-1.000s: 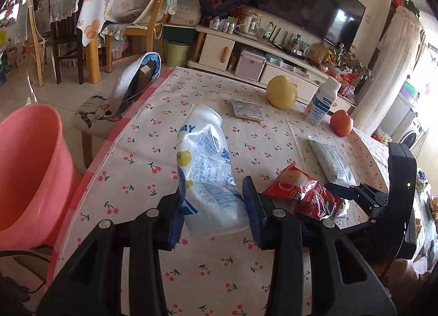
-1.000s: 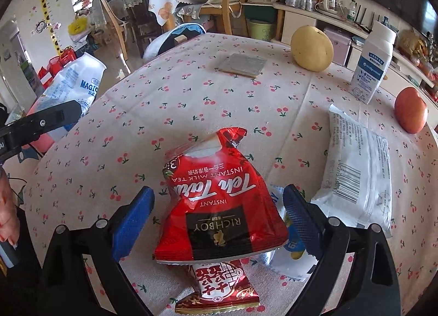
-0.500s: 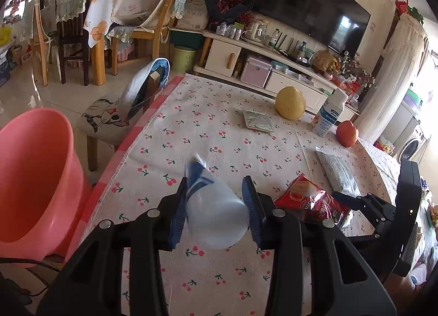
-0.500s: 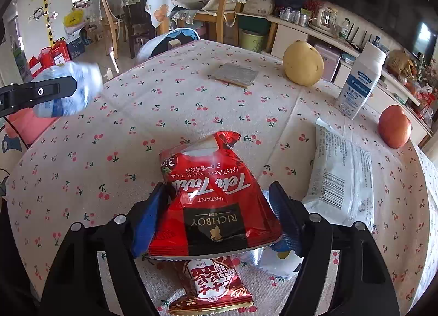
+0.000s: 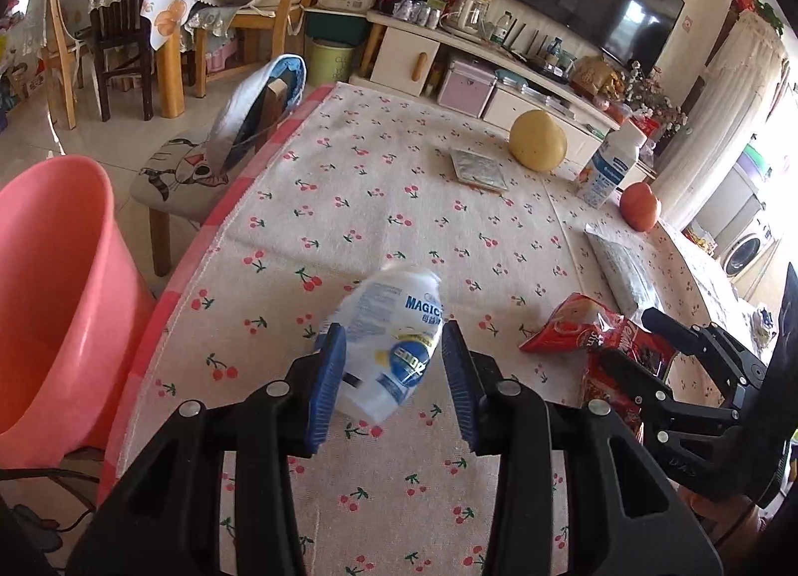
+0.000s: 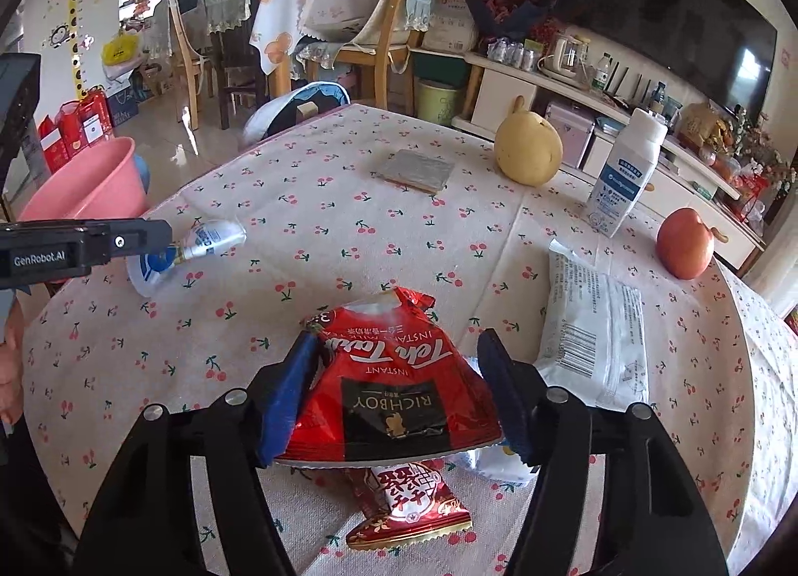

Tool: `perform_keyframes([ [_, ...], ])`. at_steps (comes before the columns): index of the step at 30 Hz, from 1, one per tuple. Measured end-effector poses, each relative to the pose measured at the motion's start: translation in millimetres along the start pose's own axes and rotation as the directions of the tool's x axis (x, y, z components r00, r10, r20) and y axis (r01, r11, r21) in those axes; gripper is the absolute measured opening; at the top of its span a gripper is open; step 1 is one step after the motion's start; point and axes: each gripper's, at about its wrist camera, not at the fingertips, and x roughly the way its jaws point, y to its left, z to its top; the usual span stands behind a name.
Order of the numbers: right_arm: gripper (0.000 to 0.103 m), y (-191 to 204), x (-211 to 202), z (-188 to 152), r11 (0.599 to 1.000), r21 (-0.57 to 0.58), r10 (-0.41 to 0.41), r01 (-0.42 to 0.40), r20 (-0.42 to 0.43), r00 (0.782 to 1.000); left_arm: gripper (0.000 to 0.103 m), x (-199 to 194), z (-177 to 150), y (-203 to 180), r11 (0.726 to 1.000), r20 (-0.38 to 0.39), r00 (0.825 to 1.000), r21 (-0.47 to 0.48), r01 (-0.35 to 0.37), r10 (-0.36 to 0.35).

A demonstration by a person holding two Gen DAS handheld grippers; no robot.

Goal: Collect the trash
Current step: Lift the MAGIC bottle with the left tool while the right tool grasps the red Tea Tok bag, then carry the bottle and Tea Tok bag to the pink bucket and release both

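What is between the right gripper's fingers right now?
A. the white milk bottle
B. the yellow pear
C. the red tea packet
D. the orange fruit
C: the red tea packet sits between the right gripper fingers, while the other three stand farther back on the table.

Count — four wrappers: white-blue pouch [image 5: 394, 351], red tea bag [image 6: 394, 391], small red packet [image 6: 411, 506], white pack [image 6: 593, 326]; one bucket [image 5: 55, 287].
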Motion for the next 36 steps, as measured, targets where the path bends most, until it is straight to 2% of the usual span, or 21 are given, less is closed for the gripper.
perform_keyframes([
  [2,0.062,1,-1,-1,1.000,-0.003,0.001,-0.001,0.001,1.000,0.054,3,-1,-6,0.999,0.003,1.000,0.029,-0.019,0.019],
  [3,0.045,1,-1,-1,1.000,-0.004,0.019,-0.019,-0.004,1.000,0.054,5,-2,-8,0.999,-0.001,0.999,0.039,-0.032,0.032],
  [4,0.008,1,0,0,1.000,0.001,0.004,-0.004,-0.015,1.000,0.054,8,-2,-9,0.998,-0.009,0.999,0.043,-0.040,0.041],
  [7,0.009,-1,3,-1,1.000,-0.001,0.000,0.000,-0.027,1.000,0.061,20,-3,-9,0.998,-0.047,0.997,0.047,-0.051,0.053],
  [10,0.013,-9,4,-4,0.999,0.037,0.022,-0.021,-0.025,0.999,0.062,28,-4,-11,0.995,-0.059,0.995,0.069,-0.077,0.081],
  [12,0.046,-13,5,-5,0.999,0.049,0.025,-0.023,-0.029,0.999,0.062,30,-4,-12,0.994,-0.062,0.994,0.068,-0.083,0.088],
  [13,0.080,-13,4,-5,0.999,0.052,0.017,-0.016,-0.017,1.000,0.062,31,-4,-13,0.994,-0.060,0.994,0.069,-0.084,0.089],
  [14,0.091,-14,4,-4,0.998,0.052,0.017,-0.016,-0.007,1.000,0.061,30,-5,-14,0.993,-0.057,0.994,0.076,-0.087,0.092],
  [16,0.091,-15,9,-1,0.998,0.046,0.033,-0.032,-0.019,0.999,0.061,30,-5,-17,0.990,-0.051,0.993,0.098,-0.097,0.103],
  [19,0.091,-16,25,2,0.999,0.037,0.006,-0.004,-0.054,0.999,0.061,29,-6,-19,0.990,-0.051,0.993,0.100,-0.098,0.103],
  [22,0.091,-23,40,2,0.997,0.080,0.028,-0.021,-0.086,0.996,0.061,28,-5,-17,0.991,-0.048,0.994,0.089,-0.099,0.103],
  [23,0.088,-26,42,1,0.995,0.099,0.037,-0.028,-0.089,0.995,0.061,27,-5,-17,0.991,-0.046,0.994,0.088,-0.097,0.101],
  [25,0.069,-31,45,2,0.990,0.132,0.054,-0.041,-0.093,0.994,0.061,25,-3,-17,0.993,-0.040,0.995,0.082,-0.091,0.094],
  [31,0.064,-26,40,1,0.993,0.119,0.030,-0.020,-0.076,0.997,0.061,14,1,-12,0.995,-0.004,0.997,0.057,-0.078,0.079],
  [36,0.063,-20,23,7,0.991,0.131,0.026,-0.023,-0.024,0.999,0.061,-2,5,-5,0.998,0.044,0.997,0.020,-0.066,0.065],
])
